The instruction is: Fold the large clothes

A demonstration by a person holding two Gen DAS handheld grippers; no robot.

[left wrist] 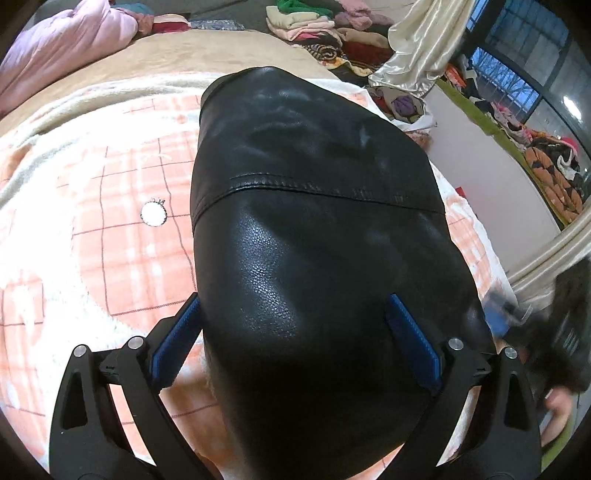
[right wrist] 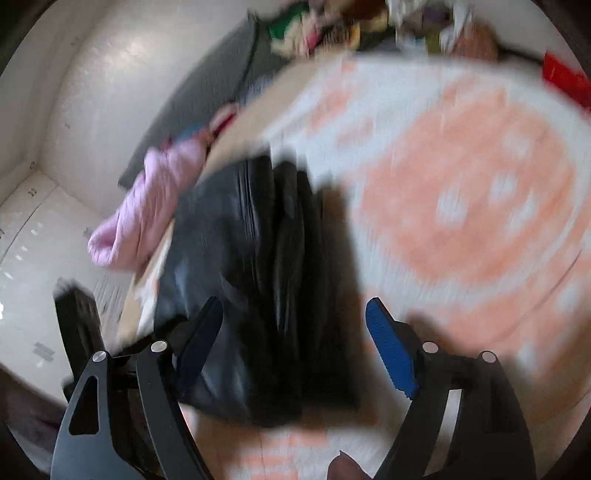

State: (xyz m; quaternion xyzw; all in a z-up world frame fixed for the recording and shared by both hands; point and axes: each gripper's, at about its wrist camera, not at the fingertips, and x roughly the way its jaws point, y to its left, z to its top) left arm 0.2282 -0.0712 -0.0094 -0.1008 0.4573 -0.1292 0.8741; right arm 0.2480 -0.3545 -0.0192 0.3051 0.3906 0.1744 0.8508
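Lying folded on the blanket (left wrist: 92,229), the black leather jacket (left wrist: 314,229) filled most of the left wrist view, a stitched seam running across its glossy upper face. The left claw (left wrist: 293,314) stood with its jaws wide apart, one blue pad (left wrist: 173,343) at the jacket's left edge and the other over its right part; whether either pad pressed on the leather could not be told, and nothing was pinched between them. The blanket was peach and white with a thin grid of lines and a small round white patch (left wrist: 152,214) left of the jacket. Beyond it lay a tan sheet (left wrist: 207,48), a pink padded coat (left wrist: 62,48) at the far left, and stacked folded clothes (left wrist: 303,22) at the top. A pale satin curtain (left wrist: 421,48) hung at the upper right beside a dark window (left wrist: 517,66), with more garments heaped along the floor below it.

The right wrist view was smeared with blur. The right claw (right wrist: 295,314) also stood open, its pads clear of any cloth, with the jacket (right wrist: 258,266) showing as a layered dark bundle between and ahead of the jaws. The pink coat (right wrist: 147,206) lay to the jacket's left, at the bed's edge, above a white floor (right wrist: 33,236).
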